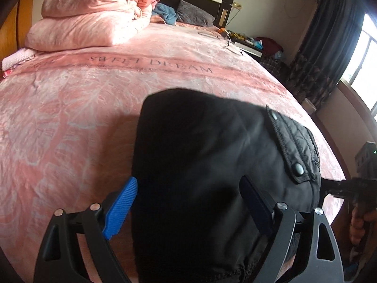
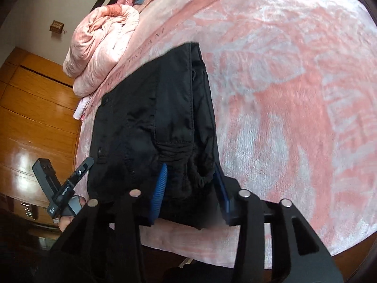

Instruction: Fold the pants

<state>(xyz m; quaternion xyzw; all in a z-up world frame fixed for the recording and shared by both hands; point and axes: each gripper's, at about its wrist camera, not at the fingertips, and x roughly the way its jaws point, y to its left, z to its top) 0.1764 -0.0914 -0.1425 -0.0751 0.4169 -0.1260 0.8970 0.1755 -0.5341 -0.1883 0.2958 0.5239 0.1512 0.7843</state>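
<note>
Black pants (image 1: 212, 160) lie folded into a compact bundle on the pink bedspread (image 1: 70, 118), near the bed's front edge. A snap pocket flap (image 1: 292, 146) faces up on the right. My left gripper (image 1: 188, 202) is open, its blue fingers (image 1: 122, 210) straddling the bundle's near end. In the right wrist view the pants (image 2: 153, 122) show their elastic waistband (image 2: 188, 165). My right gripper (image 2: 190, 188) is open, its blue pads (image 2: 160, 188) on either side of the waistband. The left gripper's body shows there at the left (image 2: 68, 188).
A folded pink quilt (image 1: 94, 16) lies at the bed's far left by the headboard, with a grey pillow (image 1: 195, 14) and blue cloth beside it. A cluttered bedside table (image 1: 249, 42) and dark curtains (image 1: 325, 47) stand to the right. A wooden wardrobe (image 2: 35, 108) is left of the bed.
</note>
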